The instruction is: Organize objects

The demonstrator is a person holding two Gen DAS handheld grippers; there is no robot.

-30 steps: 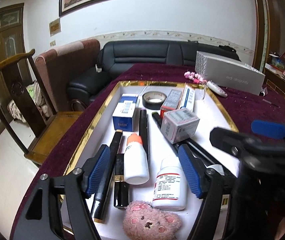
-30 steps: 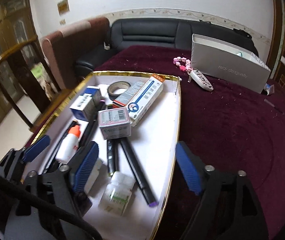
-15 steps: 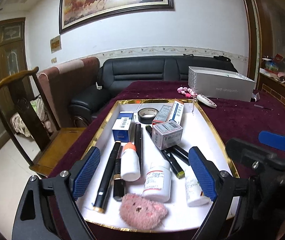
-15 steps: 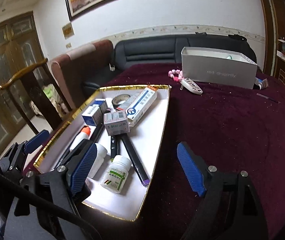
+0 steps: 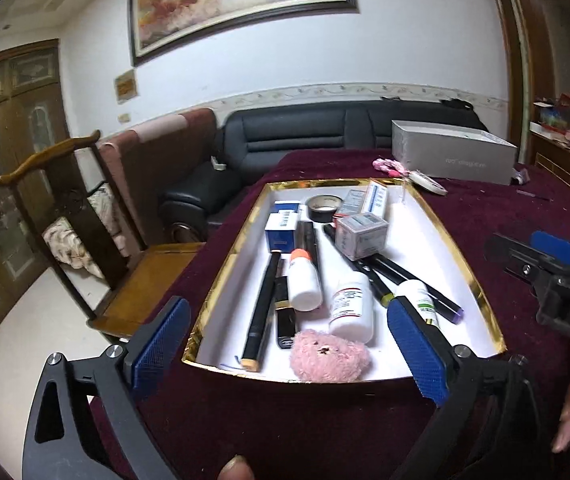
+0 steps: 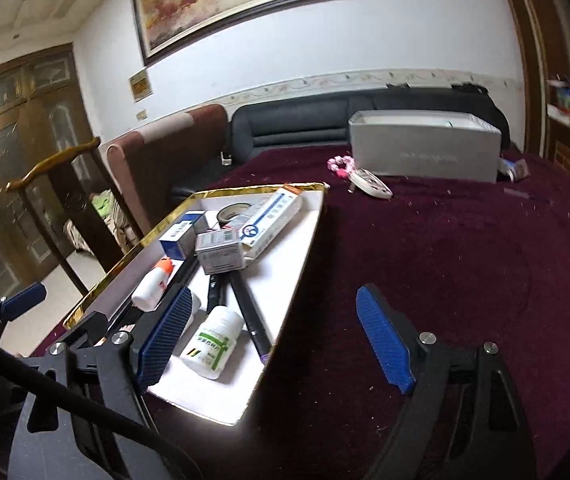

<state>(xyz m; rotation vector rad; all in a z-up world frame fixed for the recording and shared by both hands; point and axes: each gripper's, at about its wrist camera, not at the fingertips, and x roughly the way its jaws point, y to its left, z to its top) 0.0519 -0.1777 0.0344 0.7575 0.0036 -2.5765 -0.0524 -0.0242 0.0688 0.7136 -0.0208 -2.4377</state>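
Observation:
A white tray with a gold rim point(image 5: 225, 280) lies on the maroon tablecloth. It holds a pink plush toy point(image 5: 329, 356), a red-labelled pill bottle point(image 5: 351, 312), a green-labelled bottle point(image 6: 213, 340), an orange-capped bottle point(image 5: 305, 280), black pens point(image 5: 263, 300), small boxes point(image 5: 361, 234) and a tape roll point(image 5: 323, 206). My left gripper point(image 5: 285, 308) hovers at the tray's near edge, its jaws opening with nothing between them. My right gripper point(image 6: 275, 300) straddles the tray's right rim point(image 6: 305, 264), its jaws also opening and empty.
A grey open box point(image 6: 425, 148), pink beads point(image 6: 339, 164) and a white device point(image 6: 371, 182) lie at the table's far side. A wooden chair point(image 5: 85, 240) and a black sofa point(image 5: 305, 136) stand beyond the left edge. Bare cloth spreads to the right of the tray.
Both grippers have drawn back from the tray toward its near edge and tipped upward. The left jaws have spread much wider, the right ones slightly. The tray's contents have not moved.

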